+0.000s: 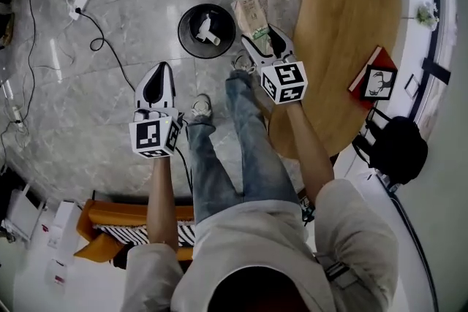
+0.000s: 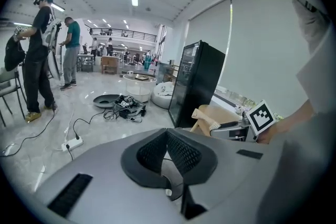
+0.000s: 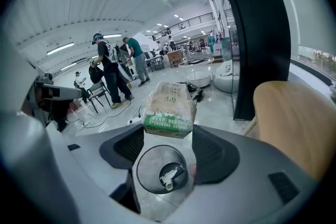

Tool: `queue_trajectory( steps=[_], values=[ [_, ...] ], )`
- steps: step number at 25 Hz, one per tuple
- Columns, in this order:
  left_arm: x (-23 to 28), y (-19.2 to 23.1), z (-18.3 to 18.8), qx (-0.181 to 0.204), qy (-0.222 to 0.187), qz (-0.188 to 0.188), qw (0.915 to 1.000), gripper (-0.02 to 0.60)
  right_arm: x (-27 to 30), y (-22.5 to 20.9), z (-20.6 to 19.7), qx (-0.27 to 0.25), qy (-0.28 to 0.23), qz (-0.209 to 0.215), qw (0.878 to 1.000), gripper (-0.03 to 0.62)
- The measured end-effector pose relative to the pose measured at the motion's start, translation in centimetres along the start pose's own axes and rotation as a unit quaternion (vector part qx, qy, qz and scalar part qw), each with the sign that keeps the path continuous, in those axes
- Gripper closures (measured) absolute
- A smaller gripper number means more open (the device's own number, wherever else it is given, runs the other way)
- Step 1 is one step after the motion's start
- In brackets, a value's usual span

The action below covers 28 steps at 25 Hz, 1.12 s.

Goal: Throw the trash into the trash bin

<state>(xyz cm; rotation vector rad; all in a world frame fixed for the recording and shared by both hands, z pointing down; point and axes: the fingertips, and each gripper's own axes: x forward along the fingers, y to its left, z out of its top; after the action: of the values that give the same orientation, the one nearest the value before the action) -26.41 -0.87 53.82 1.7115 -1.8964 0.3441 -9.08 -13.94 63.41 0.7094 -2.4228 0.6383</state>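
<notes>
One "4.0" carton (image 3: 169, 110) near bin (image 3: 160, 169)

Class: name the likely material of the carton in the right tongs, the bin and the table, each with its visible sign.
Carton: printed paperboard, matte, creased folds. Bin: plastic or painted metal, smooth black wall. Table: seemingly wood or veneer, light-brown, faint grain.

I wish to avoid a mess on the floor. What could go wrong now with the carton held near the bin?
In the head view the carton in the right gripper seems to hang beside the rim of the trash bin, not over its opening; released now, it might hit the rim or the floor. The jaws hold only one end of the carton, so it could tilt or slip early.
</notes>
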Motion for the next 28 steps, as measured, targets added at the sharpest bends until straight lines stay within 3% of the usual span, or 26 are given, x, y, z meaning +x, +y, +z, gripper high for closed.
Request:
queue_trajectory(
  steps=[8,16,23,28],
  values=[
    [-4.3,3.2,-2.1,-0.023,-0.005,0.034,0.9991,0.563,3.0,6.3,-4.0,-0.015,0.050,0.045,0.998,0.289],
    [-5.2,4.8,-2.3,-0.048,-0.013,0.052,0.9974,0.563,7.7,8.4,-13.3,-0.001,0.188,0.070,0.980,0.281],
    [-5.3,5.3,-2.1,-0.054,-0.014,0.051,0.9971,0.563,5.4,9.0,-10.2,-0.010,0.143,0.057,0.988,0.292],
    [-4.4,4.2,0.2,-0.044,-0.027,0.030,0.9982,0.563,2.1,7.0,-5.4,0.006,0.086,0.010,0.996,0.441]
  ],
)
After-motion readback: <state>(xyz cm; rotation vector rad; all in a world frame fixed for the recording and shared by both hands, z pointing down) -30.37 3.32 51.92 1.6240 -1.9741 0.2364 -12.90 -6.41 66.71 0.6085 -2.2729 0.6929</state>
